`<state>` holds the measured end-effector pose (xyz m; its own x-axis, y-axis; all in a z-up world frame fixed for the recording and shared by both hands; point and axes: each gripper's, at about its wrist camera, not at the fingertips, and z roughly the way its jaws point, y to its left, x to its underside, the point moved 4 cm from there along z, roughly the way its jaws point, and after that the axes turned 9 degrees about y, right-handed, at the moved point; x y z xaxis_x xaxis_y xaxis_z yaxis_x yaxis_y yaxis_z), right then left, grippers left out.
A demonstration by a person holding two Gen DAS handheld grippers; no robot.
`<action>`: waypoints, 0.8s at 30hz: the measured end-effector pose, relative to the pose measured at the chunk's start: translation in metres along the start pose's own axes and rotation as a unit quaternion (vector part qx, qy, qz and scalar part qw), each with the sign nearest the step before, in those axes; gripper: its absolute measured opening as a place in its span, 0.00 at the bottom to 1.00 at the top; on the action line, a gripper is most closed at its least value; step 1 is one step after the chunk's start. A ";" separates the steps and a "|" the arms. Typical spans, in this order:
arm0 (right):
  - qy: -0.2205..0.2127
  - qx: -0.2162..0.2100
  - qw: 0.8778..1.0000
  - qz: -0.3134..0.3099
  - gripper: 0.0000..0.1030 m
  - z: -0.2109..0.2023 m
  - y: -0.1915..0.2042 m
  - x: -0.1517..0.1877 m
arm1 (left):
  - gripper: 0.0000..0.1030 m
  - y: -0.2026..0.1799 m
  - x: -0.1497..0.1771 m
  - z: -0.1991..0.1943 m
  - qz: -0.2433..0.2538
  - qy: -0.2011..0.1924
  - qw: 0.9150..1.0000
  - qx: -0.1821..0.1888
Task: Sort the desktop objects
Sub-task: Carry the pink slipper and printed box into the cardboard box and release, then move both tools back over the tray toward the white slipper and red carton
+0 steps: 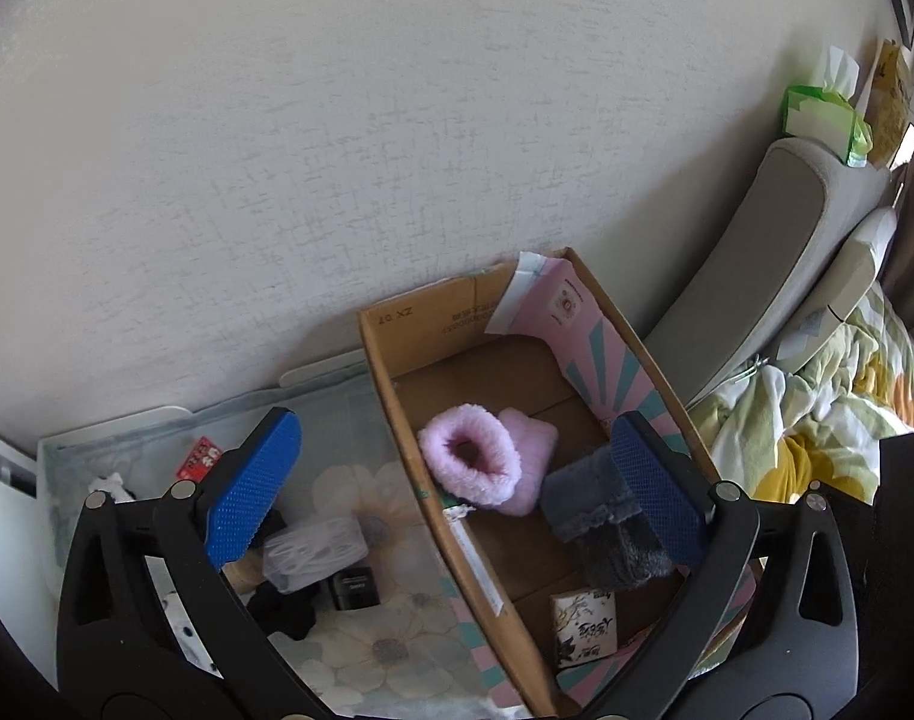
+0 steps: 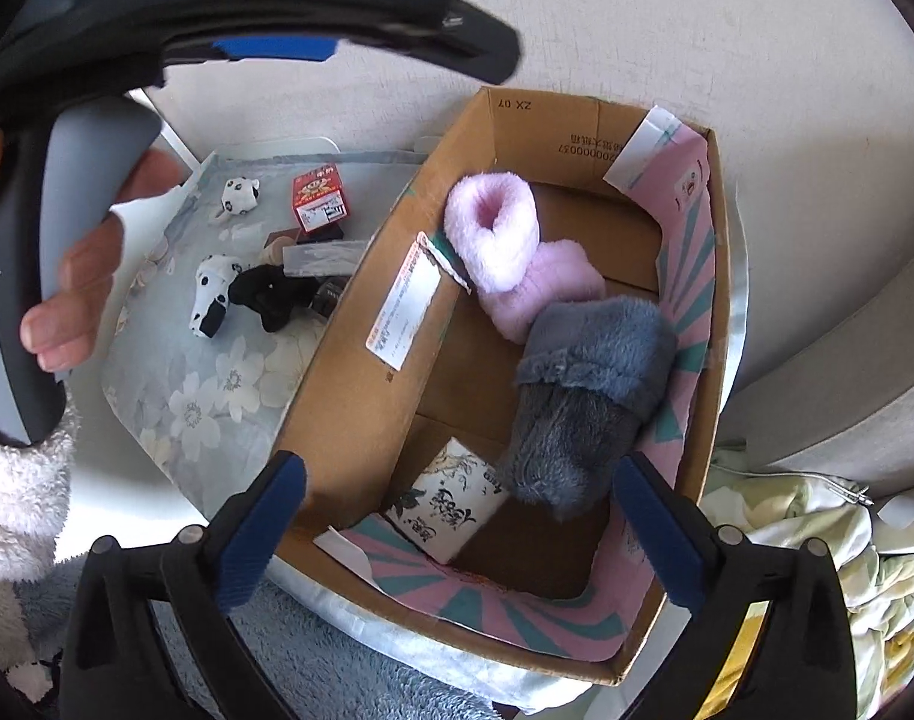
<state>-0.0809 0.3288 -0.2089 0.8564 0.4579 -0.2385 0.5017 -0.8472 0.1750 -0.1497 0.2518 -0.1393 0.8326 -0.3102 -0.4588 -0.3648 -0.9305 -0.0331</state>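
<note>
The left gripper (image 1: pixel 457 486) is being held wide open with nothing between its blue pads (image 1: pixel 254 489), hanging above the near part of a cardboard box (image 1: pixel 390 354). The right gripper (image 2: pixel 466 534) is likewise being held wide open and empty, over the box's (image 2: pixel 360 294) near end.

Inside the box, a pink slipper (image 2: pixel 505 252) is lying toward the far end, touching a grey slipper (image 2: pixel 583 396) beside the right wall. A small printed card box (image 2: pixel 450 498) is leaning in the near corner, just beside the grey slipper's toe.

Left of the box, a floral mat (image 2: pixel 210 396) is being used as a surface on the desk. Near its far edge a red packet (image 2: pixel 318 195) and a spotted plush (image 2: pixel 239 195) are lying. Toward the middle, close to the box wall, a second spotted plush (image 2: pixel 212 294), a black item (image 2: pixel 270 294) and a clear pouch (image 1: pixel 312 549) are clustered.

A hand (image 2: pixel 90 264) is being seen at the left edge of the right wrist view, wrapped around a grey handle (image 2: pixel 48 276).
</note>
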 end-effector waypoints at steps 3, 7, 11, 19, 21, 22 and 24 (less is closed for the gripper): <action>-0.010 0.000 1.000 0.009 0.99 -0.002 -0.001 -0.002 | 1.00 0.010 0.001 -0.008 -0.010 -0.005 1.000 -0.001; -0.025 0.003 1.000 0.013 0.99 -0.005 0.001 -0.005 | 1.00 0.025 0.006 -0.015 -0.026 -0.006 1.000 -0.009; -0.017 0.009 1.000 0.016 0.99 -0.006 0.002 -0.011 | 1.00 0.044 0.015 -0.023 -0.038 -0.011 0.999 -0.011; -0.039 0.055 0.997 0.037 0.99 -0.027 0.014 -0.032 | 1.00 0.108 0.035 -0.048 -0.074 -0.019 0.997 -0.013; -0.044 0.051 0.997 0.050 0.99 -0.030 0.017 -0.037 | 1.00 0.125 0.038 -0.055 -0.083 -0.023 0.996 -0.015; -0.043 0.056 0.996 0.058 0.99 -0.031 0.019 -0.040 | 1.00 0.133 0.040 -0.058 -0.087 -0.025 0.996 -0.016; -0.047 0.060 0.995 0.067 0.99 -0.034 0.022 -0.045 | 1.00 0.150 0.046 -0.065 -0.095 -0.028 0.995 -0.019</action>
<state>-0.1042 0.2981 -0.1620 0.8968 0.3152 -0.3104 0.3599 -0.9278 0.0977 -0.1394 0.0850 -0.1075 0.8600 -0.1165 -0.4969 -0.1856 -0.9783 -0.0919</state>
